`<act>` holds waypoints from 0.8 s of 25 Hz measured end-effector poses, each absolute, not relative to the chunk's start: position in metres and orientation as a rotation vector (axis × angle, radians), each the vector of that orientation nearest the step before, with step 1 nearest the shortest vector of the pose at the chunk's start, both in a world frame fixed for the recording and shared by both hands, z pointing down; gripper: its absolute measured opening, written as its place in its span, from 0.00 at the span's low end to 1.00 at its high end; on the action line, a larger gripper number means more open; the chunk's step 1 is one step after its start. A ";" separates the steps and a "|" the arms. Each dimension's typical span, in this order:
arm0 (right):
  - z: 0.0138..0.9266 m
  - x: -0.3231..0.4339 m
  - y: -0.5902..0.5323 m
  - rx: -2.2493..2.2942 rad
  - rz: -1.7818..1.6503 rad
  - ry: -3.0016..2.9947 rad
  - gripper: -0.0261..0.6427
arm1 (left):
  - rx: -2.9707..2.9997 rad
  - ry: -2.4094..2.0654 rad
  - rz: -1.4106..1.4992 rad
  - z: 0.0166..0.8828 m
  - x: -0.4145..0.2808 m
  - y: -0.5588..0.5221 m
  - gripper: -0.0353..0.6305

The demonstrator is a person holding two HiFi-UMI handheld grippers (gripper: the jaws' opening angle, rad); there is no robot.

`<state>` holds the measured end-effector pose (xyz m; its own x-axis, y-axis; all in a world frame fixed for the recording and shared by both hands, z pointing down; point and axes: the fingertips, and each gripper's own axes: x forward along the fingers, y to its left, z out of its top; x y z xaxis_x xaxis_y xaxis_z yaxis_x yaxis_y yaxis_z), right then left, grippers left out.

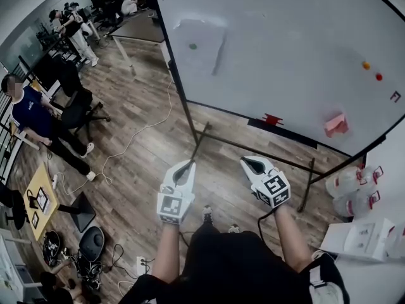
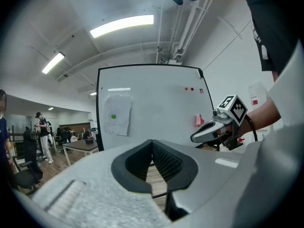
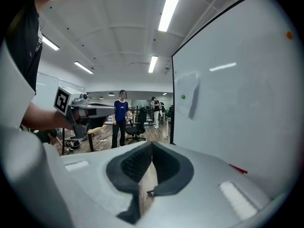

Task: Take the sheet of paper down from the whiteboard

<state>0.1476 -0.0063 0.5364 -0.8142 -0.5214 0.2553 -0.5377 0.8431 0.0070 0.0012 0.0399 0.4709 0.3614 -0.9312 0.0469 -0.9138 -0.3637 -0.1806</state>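
- Your left gripper [image 1: 187, 169] has its fingers pressed together, with nothing in them.
- Same deal on your right gripper [image 1: 252, 164]: fingers closed, empty.
- The sheet of paper [image 1: 201, 43] hangs on the whiteboard [image 1: 297, 49] under a green magnet [image 1: 192, 45], well apart from both grippers.

No readable text or labels

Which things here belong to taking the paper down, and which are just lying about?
Job: sheet of paper, green magnet on it, whiteboard, left gripper, right gripper (both shut, empty).
Lying about: pink note, orange magnet, red magnet, water jugs, office chair.
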 end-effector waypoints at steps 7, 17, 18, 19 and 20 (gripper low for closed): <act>0.537 0.127 -0.032 0.828 0.101 -2.757 0.05 | -2.525 1.662 -0.223 0.472 -0.018 0.010 0.07; 0.531 0.083 -0.081 0.876 0.092 -2.748 0.05 | -2.535 1.611 -0.227 0.474 -0.065 -0.045 0.07; 0.531 0.079 -0.086 0.884 0.094 -2.747 0.05 | -2.535 1.606 -0.227 0.473 -0.069 -0.050 0.07; 0.532 0.075 -0.090 0.892 0.098 -2.745 0.05 | -2.535 1.603 -0.220 0.470 -0.073 -0.056 0.07; 0.532 0.071 -0.095 0.900 0.100 -2.744 0.05 | -2.538 1.598 -0.213 0.468 -0.076 -0.061 0.07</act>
<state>0.0711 -0.0949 0.5319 -0.7773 -0.5738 0.2581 -0.5911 0.8065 0.0127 -0.0764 -0.0606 0.4681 0.4275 -0.9028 0.0473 -0.8837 -0.4284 -0.1887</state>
